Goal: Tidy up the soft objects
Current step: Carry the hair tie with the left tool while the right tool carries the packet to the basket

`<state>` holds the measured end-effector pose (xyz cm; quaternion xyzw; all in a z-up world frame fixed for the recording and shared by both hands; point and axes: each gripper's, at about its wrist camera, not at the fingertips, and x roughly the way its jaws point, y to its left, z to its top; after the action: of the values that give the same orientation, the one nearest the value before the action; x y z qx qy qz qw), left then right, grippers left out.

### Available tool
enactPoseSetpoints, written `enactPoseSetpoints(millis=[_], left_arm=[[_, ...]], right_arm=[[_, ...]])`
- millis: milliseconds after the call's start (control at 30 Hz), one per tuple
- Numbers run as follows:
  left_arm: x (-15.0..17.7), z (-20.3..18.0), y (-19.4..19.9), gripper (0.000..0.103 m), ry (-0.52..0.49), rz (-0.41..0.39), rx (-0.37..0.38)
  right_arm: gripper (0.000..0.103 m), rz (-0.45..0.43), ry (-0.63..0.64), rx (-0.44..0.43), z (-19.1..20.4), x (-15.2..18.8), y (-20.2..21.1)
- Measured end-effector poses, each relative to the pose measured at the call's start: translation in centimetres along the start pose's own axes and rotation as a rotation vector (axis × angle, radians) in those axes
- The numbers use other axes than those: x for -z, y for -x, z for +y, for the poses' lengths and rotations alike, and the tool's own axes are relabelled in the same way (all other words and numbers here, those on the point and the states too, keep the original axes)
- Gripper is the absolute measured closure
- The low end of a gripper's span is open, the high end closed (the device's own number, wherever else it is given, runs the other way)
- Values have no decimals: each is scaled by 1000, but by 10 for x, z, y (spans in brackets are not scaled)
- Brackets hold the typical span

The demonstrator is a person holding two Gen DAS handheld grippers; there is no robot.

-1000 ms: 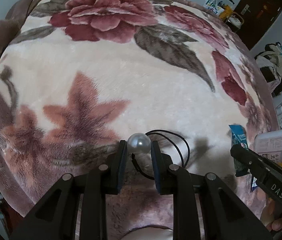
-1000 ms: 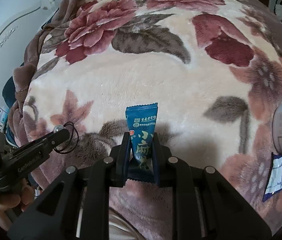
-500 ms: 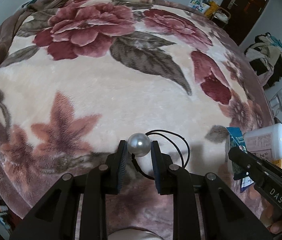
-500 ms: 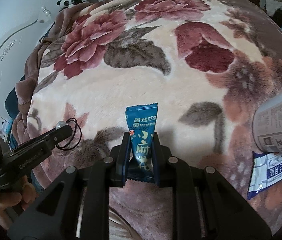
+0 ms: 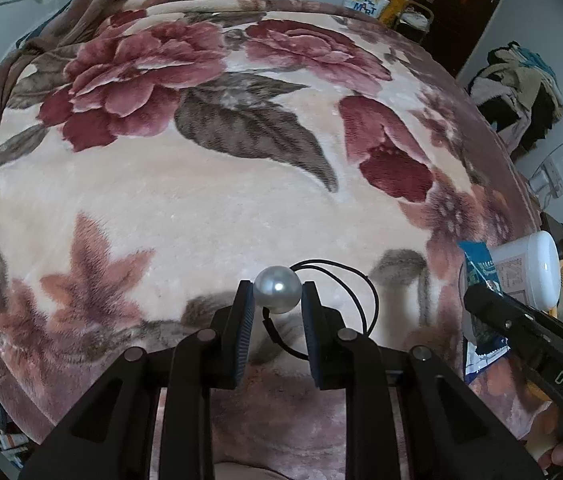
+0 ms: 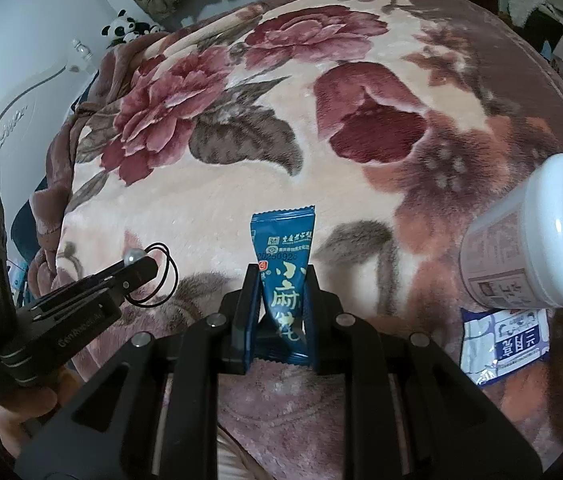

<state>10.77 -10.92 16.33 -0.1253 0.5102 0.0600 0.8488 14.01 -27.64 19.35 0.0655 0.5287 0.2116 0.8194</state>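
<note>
Both grippers have risen off the bed over the last second, so the floral blanket [image 5: 209, 208] sits lower and more of the room shows past its far edge; neither grip has changed. Nearest in the left wrist view, the left gripper [image 5: 277, 304] is clamped on the pearl bead [image 5: 277, 289] of a hair tie, its black elastic loop [image 5: 361, 292] dangling free to the right, probably because the bead gives the pads something solid to pinch. In the right wrist view, the right gripper [image 6: 281, 300] is clamped on the lower half of a blue snack packet [image 6: 283, 264], which stands upright between the pads with its crimped top clear. Both things are carried in the air above the blanket, apparently on their way to be sorted. Further right, a white jar [image 6: 529, 240] lies on its side, and a blue-and-white sachet [image 6: 505, 344] lies flat just in front of it. Beyond the bed stand a dark door [image 5: 461, 4] and a heap of clothes [image 5: 521, 80].
</note>
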Motion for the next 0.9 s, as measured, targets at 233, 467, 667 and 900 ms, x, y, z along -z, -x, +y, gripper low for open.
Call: enactPoseSetpoints(millis=[233,467,667,900], left_arm=[[-4,-19,3,80,-31,-6,5],[-9,-35,6,80,-44,-10,31],[-14,-51,7,80,-69,-14,45],[-18,-70,7,80,-91,-13,69]], right_arm=[[83,-18,-16,-2,-13,-2,12],[83,-42,-20,4,-20,-7,26],[83,-59,-35,16,-31,-11,36],[83,-81,-61,29,-48,-14,47]])
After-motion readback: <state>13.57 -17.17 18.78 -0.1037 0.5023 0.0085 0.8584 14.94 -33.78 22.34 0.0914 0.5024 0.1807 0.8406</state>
